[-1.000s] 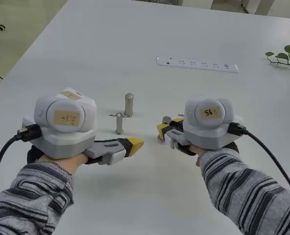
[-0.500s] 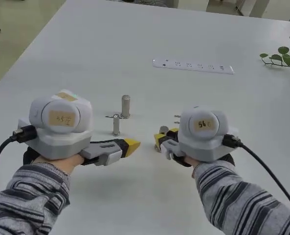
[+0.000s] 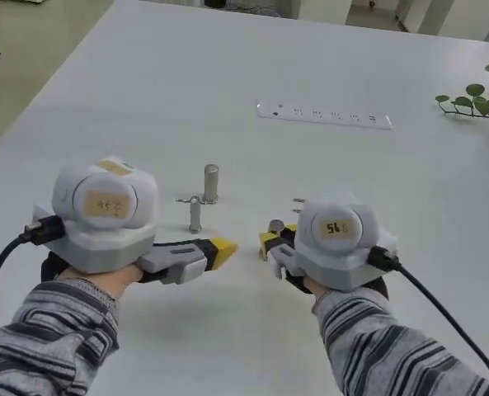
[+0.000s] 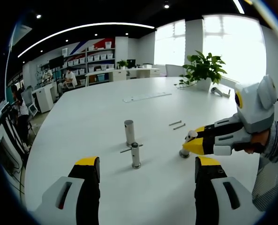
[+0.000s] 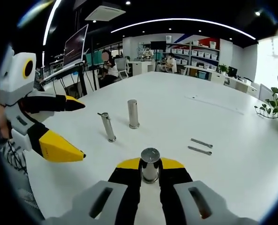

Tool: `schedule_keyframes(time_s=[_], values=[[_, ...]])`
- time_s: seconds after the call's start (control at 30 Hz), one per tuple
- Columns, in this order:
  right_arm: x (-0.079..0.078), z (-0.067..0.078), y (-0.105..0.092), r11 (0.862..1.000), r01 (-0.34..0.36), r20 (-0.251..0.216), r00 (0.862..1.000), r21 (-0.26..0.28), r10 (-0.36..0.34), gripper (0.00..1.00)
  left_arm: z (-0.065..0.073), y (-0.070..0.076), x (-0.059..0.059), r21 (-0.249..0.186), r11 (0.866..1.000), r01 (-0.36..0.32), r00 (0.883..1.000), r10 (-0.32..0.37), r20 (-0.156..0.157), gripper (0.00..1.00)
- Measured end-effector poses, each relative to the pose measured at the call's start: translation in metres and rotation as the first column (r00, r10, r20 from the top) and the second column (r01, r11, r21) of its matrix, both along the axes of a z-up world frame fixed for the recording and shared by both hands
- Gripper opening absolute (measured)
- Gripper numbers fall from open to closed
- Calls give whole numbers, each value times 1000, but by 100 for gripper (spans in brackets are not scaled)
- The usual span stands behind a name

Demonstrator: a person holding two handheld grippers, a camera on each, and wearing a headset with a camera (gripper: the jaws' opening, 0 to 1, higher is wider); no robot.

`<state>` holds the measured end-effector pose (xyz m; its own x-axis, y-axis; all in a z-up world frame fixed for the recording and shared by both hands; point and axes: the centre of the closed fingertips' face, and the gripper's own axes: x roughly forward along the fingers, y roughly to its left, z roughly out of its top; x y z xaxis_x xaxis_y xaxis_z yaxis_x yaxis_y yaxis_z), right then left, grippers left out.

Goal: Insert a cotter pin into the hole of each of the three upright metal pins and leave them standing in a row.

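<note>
**Right tongs clamped on one metal pin, left tongs apart**

Head view: On the white table, the left gripper lies low in the left half of the frame, its yellow tips pointing right. The right gripper faces it from lower centre right, and its jaws are together around the third metal pin, which stands upright on the table. Above the left gripper's tips stands the short metal pin, with a cotter pin sticking out sideways near its top. The tall metal pin stands just behind it. Two loose cotter pins lie above the right gripper. A power strip lies in the upper centre and a plant at the upper right edge.

Left gripper view: The left gripper has its jaws wide apart and holds nothing. Between them, further up the frame, stand the short metal pin and the tall metal pin. At centre right the right gripper grips the third metal pin. The loose cotter pins lie just above it.

Right gripper view: The right gripper is clamped on the third metal pin at bottom centre. The short metal pin and tall metal pin stand above it to the left, and the loose cotter pins lie at the right. The left gripper enters from the left with its jaws spread.
</note>
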<state>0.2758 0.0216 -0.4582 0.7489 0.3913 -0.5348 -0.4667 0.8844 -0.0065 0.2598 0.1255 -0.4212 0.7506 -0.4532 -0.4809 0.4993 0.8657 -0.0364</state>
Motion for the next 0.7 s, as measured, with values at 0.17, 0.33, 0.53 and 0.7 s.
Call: schedule_keyframes(time_s=[0.17, 0.33, 0.53, 0.7], values=[[-4, 1, -2, 1000, -18, 2, 1000, 12, 18, 18, -1, -1, -1, -3, 1000, 1, 1000, -1, -6, 83], [-8, 4, -8, 998, -64, -2, 998, 24, 64, 19, -1, -2, -1, -3, 1000, -3, 1000, 3, -7, 86], [-10, 4, -19, 983, -183, -21, 983, -25, 182, 20, -1, -5, -2, -12, 1000, -6, 1000, 6, -11, 89], [-5, 1, -34, 967, -245, -56, 969, -73, 241, 20, 0, -6, -1, -11, 1000, -7, 1000, 7, -7, 90]])
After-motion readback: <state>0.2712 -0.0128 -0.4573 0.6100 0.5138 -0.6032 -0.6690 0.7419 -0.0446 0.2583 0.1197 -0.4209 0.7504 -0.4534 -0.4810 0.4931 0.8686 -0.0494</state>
